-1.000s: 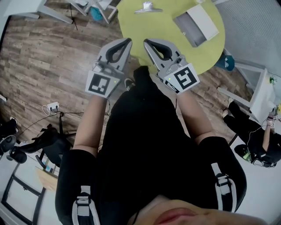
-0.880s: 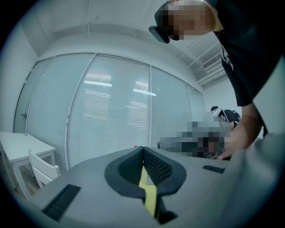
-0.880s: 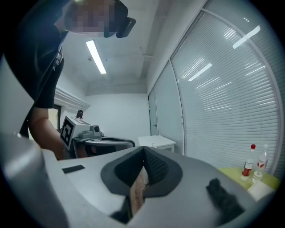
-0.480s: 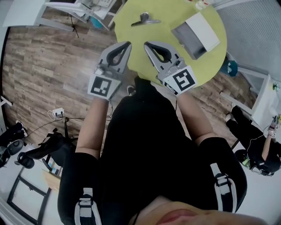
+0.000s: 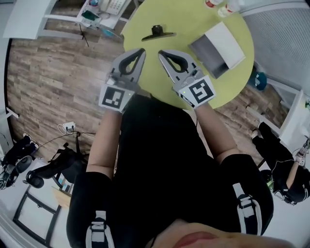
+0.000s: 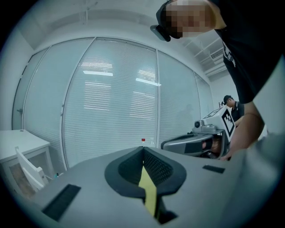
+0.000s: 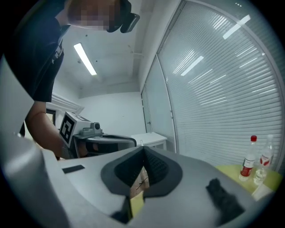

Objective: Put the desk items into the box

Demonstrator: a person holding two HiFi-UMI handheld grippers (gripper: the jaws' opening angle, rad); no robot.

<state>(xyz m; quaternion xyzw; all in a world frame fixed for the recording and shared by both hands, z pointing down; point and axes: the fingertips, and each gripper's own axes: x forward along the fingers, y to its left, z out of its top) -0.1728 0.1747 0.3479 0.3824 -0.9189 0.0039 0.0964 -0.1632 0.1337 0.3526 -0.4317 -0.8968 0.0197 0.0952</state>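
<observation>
Head view showed two grippers, the left gripper (image 5: pixel 141 50) and the right gripper (image 5: pixel 161 52), above the near rim of one round yellow-green table (image 5: pixel 193 19). The table carried one box (image 5: pixel 224 42), one black clip (image 5: pixel 157 33) and two bottles (image 5: pixel 213 3), with plank floor (image 5: pixel 58 72) around it. Left gripper view showed jaws closed tip to tip, empty, before window blinds (image 6: pixel 111 111). Right gripper view showed its jaws likewise pressed together, holding nothing.

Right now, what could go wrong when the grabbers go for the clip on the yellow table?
Both the left gripper and right gripper are shut, so they might just shove the black clip across the table instead of gripping it. They also sit close side by side and could bump. The bottles near the box look easy to tip.
</observation>
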